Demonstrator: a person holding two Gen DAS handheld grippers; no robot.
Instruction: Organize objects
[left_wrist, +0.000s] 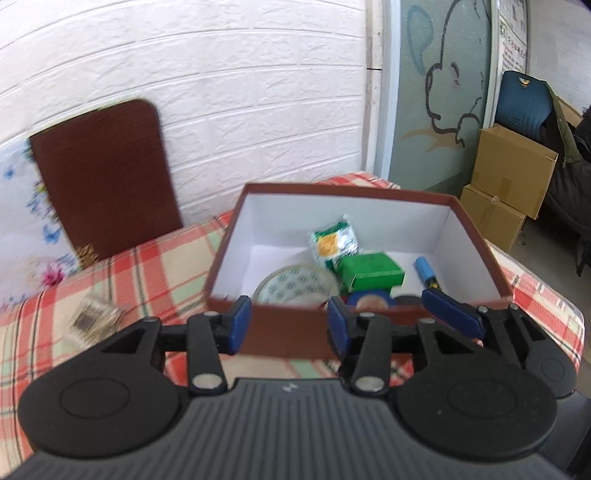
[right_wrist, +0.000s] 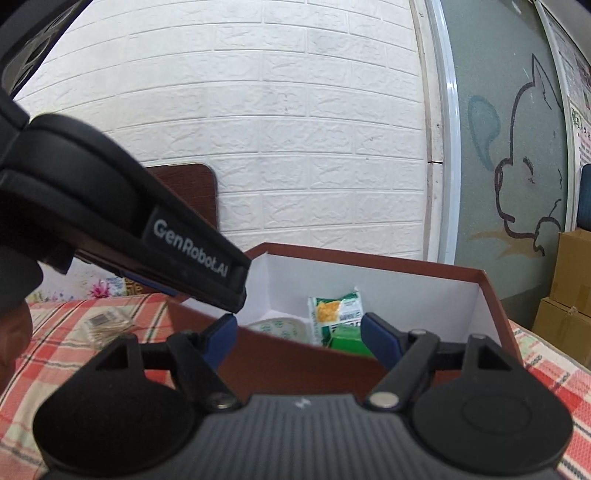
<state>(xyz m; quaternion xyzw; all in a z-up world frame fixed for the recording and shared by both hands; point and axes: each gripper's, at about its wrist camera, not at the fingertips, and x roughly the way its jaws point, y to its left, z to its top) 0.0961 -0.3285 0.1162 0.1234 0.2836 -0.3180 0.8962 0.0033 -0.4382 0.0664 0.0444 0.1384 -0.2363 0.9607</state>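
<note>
One brown box (left_wrist: 288, 332), open. Inside: one green-white packet (left_wrist: 334, 243), one green carton (left_wrist: 371, 273), one tape roll (left_wrist: 295, 286), one blue tube (left_wrist: 424, 271). Outside on checked cloth (left_wrist: 147, 266): one clear barcoded pack (left_wrist: 92, 317). Three cardboard cartons (left_wrist: 513, 170) stacked beyond.

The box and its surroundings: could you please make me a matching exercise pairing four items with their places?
Things:
1. green carton
2. blue marker
3. clear barcode packet
4. brown board

Places:
A. on the plaid cloth, outside the box
B. leaning on the white wall
C. inside, by the right wall
D. inside, near the middle

Pairs: 1-D, 2-C, 3-A, 4-B
</note>
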